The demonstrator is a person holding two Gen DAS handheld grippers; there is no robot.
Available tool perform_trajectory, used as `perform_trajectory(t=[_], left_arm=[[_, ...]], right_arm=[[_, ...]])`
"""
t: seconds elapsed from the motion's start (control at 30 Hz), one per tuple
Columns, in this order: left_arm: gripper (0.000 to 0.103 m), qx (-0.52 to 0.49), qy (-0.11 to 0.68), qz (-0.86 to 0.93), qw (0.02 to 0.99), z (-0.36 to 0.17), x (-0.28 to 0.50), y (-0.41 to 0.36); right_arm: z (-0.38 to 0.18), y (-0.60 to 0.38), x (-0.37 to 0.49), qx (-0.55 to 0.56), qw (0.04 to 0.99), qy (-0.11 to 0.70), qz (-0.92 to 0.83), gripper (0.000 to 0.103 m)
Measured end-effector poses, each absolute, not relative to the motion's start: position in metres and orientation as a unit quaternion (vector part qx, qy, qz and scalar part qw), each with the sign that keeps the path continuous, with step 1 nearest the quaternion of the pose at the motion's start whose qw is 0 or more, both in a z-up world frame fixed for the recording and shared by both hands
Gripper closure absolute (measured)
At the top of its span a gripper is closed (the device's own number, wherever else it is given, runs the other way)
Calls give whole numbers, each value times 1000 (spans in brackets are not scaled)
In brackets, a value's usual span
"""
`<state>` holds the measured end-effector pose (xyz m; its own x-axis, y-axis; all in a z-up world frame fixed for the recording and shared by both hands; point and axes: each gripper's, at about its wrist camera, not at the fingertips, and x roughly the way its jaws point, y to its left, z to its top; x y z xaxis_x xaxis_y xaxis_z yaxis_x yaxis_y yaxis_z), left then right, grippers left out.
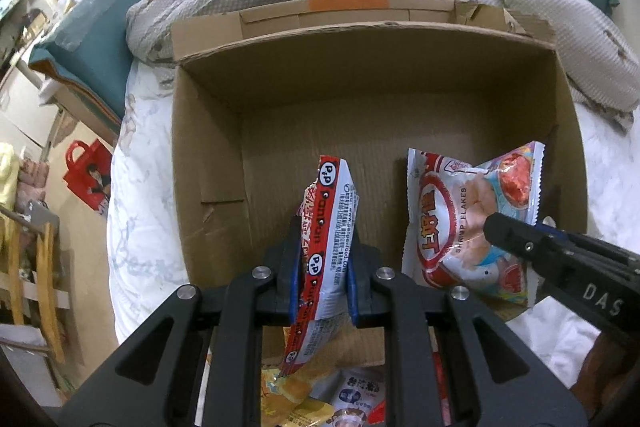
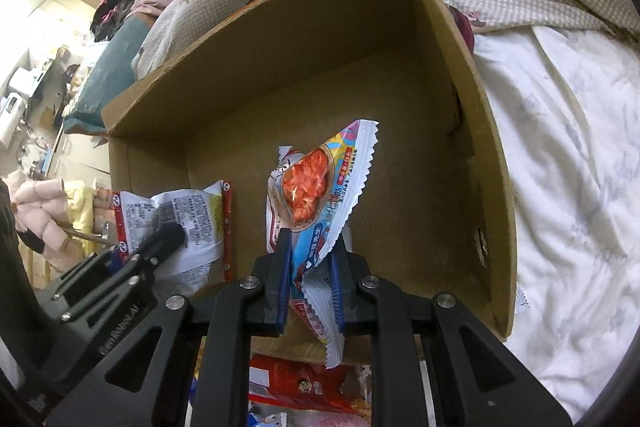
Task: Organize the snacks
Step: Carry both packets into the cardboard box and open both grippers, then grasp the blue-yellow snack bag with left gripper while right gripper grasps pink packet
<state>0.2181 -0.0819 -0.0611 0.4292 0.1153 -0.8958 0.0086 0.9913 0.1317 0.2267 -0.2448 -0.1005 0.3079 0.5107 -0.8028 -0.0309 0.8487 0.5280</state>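
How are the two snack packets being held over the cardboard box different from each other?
The panpan packet, in the left gripper, is red and white with dense small print; the shrimp flakes packet, in the right gripper, is pale with a blue edge and a picture of red food. The panpan packet looks narrower, the shrimp flakes packet broader. Both are sealed and pinched between fingers above the cardboard box.

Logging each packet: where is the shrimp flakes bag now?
The shrimp flakes bag is pinched in the right gripper, over the cardboard box, right of the panpan packet.
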Motion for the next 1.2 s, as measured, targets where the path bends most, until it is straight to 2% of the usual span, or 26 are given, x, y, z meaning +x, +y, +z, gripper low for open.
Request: perform_trajectory(t=[0.2,0.27,0.33,0.37,0.4,0.43,0.47,0.5,0.53,1.2], left_arm=[[86,44,558,24,829,-71,222,-89],[77,33,563,13,826,-72,222,-91],[49,14,563,-5,826,-70,220,-93],[42,5,560,-15,828,-68,218,-93],[32,7,557,-18,830,-66,217,-94],[25,18,552,-14,833,-64,216,-97],[24,22,549,-11,836,-61,214,-98],[24,19,547,-11,837,-60,214,-97],[24,15,548,-12,836,-59,214,-96],[24,1,522,-3,853,-15,173,-58]], right_arm=[[-96,-245,229,186,794,556,159,81],[-90,-246,228,175,803,550,149,81],[-83,-248,227,167,811,542,143,80],[-80,-249,227,164,816,536,141,79],[-76,-250,226,161,820,532,138,74],[-72,-250,226,154,826,524,135,62],[-67,-251,225,150,833,515,135,53],[-62,-252,223,152,838,506,138,32],[-59,-253,222,153,842,498,138,20],[-31,-259,181,167,849,478,152,19]])
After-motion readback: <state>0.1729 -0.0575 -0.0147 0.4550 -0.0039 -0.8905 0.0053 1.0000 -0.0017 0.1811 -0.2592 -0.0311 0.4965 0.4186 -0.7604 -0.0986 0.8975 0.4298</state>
